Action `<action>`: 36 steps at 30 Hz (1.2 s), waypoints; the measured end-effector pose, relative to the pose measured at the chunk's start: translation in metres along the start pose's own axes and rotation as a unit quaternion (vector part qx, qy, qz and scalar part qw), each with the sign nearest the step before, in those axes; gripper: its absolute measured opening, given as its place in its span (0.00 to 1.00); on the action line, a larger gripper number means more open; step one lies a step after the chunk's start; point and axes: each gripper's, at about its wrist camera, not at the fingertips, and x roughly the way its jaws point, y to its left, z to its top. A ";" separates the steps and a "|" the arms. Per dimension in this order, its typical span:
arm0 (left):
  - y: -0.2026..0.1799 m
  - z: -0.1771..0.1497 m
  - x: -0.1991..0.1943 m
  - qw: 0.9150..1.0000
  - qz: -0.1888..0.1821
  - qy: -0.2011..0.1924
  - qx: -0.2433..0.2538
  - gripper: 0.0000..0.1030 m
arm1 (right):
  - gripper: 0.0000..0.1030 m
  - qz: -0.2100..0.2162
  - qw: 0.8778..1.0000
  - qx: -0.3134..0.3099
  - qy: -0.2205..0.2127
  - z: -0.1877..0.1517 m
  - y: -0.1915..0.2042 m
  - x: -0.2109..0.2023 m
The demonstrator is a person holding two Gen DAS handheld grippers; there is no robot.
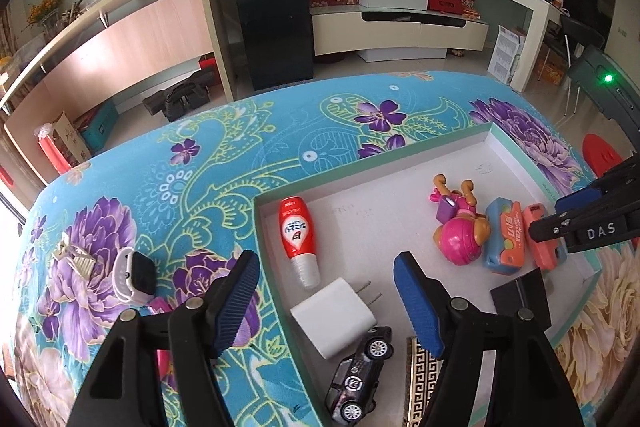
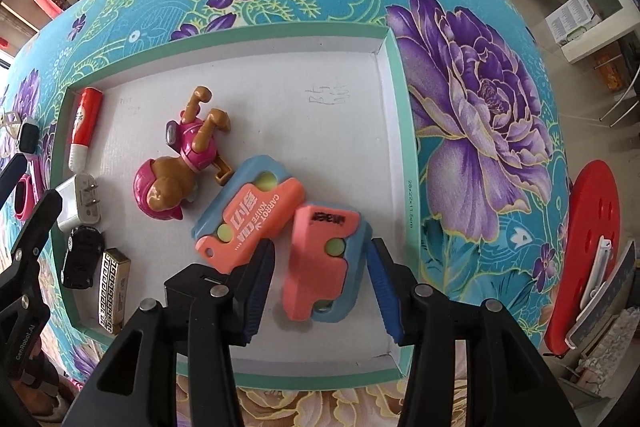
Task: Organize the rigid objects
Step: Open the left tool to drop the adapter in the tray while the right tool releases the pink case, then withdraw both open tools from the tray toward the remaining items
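A shallow white box (image 1: pixel 460 163) (image 2: pixel 280 67) with a mint rim lies on the floral table. In it are a red bottle (image 1: pixel 297 235) (image 2: pixel 83 119), a white plug adapter (image 1: pixel 334 317) (image 2: pixel 78 203), a black toy car (image 1: pixel 358 375) (image 2: pixel 80 259), a gold-patterned harmonica (image 2: pixel 114 291), a pink puppy figure (image 1: pixel 458 223) (image 2: pixel 180 163) and two coral-and-blue carrot knife toys (image 2: pixel 248 213) (image 2: pixel 320 267). My right gripper (image 2: pixel 320 287) is open, its pads on either side of the nearer knife toy. My left gripper (image 1: pixel 328 303) is open and empty above the adapter.
On the cloth left of the box lie a smartwatch (image 1: pixel 134 275) (image 2: pixel 26 139), a metal hair clip (image 1: pixel 76 255) and a pink object (image 2: pixel 24 195). A red stool (image 2: pixel 588 251) stands beside the table's right edge.
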 end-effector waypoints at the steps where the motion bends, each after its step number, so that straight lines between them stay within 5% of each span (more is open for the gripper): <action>1: 0.005 0.000 -0.001 1.000 0.005 0.000 -0.003 0.71 | 0.48 0.000 1.000 -0.001 -0.003 0.003 0.001 -0.006; 17: 0.128 -0.019 -0.010 0.987 0.071 0.005 -0.146 0.71 | 0.49 0.012 0.997 -0.065 -0.042 0.023 0.082 -0.055; 19: 0.145 -0.025 -0.011 0.983 0.079 0.006 -0.166 0.71 | 0.54 0.017 0.996 -0.077 -0.046 0.024 0.097 -0.056; 20: 0.154 -0.028 -0.012 0.981 0.083 0.007 -0.175 0.71 | 0.68 0.019 0.995 -0.080 -0.049 0.027 0.104 -0.056; 22: 0.172 -0.035 -0.013 0.976 0.095 0.011 -0.193 0.73 | 0.74 0.022 0.994 -0.087 -0.057 0.033 0.119 -0.057; 24: 0.190 -0.043 -0.013 0.971 0.107 0.014 -0.215 0.89 | 0.74 0.028 0.993 -0.098 -0.063 0.039 0.136 -0.059; 29: 0.237 -0.067 -0.013 0.951 0.117 0.020 -0.286 1.00 | 0.75 0.052 0.989 -0.113 -0.076 0.051 0.176 -0.061; 33: 0.270 -0.083 -0.014 0.933 0.109 0.019 -0.343 1.00 | 0.83 0.066 0.987 -0.122 -0.083 0.059 0.207 -0.060; 36: 0.287 -0.087 -0.018 0.930 0.089 0.010 -0.358 1.00 | 0.83 0.073 0.985 -0.133 -0.079 0.064 0.231 -0.057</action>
